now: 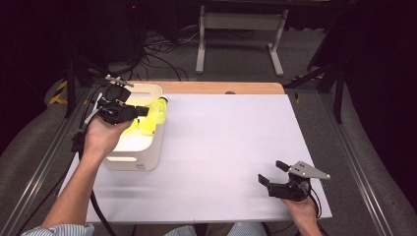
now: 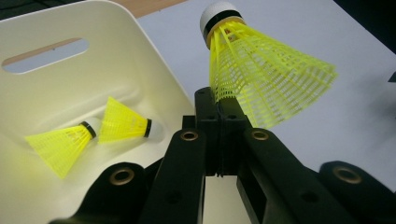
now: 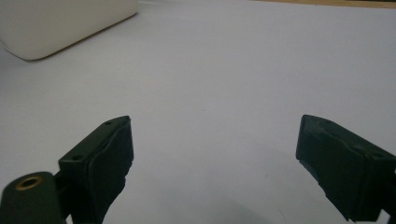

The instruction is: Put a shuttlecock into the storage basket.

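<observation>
My left gripper hovers over the white bin at the table's left side, shut on the skirt edge of a yellow plastic shuttlecock. In the left gripper view the closed jaws pinch the lower rim of that shuttlecock, whose white cork tip points up and away. Two more yellow shuttlecocks lie on the bin's floor, tips touching. My right gripper rests near the table's front right, open with nothing between its jaws.
The bin wall with a handle slot rises at the left of the left gripper view. A corner of the bin shows far off in the right gripper view. White table sheet spreads between the two hands; a wooden edge runs along the back.
</observation>
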{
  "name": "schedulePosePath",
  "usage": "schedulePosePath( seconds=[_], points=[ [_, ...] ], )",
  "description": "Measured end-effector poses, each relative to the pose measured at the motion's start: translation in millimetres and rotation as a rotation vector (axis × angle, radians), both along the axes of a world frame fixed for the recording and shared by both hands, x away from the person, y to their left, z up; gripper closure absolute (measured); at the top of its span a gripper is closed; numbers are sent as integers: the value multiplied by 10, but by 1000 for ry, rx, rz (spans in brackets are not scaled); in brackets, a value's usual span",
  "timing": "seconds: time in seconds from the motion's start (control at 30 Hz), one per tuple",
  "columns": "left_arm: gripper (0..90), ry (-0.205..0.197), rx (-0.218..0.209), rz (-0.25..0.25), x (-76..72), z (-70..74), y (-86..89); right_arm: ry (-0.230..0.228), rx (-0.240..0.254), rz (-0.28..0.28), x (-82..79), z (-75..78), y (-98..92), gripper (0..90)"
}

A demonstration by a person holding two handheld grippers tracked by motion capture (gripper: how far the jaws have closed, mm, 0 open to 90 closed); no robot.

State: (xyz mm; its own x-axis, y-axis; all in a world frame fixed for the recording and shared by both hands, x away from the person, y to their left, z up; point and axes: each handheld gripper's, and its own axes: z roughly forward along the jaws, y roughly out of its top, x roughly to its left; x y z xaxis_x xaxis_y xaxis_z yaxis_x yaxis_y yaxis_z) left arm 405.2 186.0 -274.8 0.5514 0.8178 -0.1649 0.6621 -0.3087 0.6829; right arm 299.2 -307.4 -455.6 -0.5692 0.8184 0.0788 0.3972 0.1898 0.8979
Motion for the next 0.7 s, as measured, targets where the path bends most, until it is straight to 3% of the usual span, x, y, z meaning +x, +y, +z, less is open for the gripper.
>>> schedulePosePath(
  seconds=[0.7],
  points=[
    [900, 16, 30, 86, 132, -128, 196, 3, 2, 1, 10, -6, 7, 117]
  ],
)
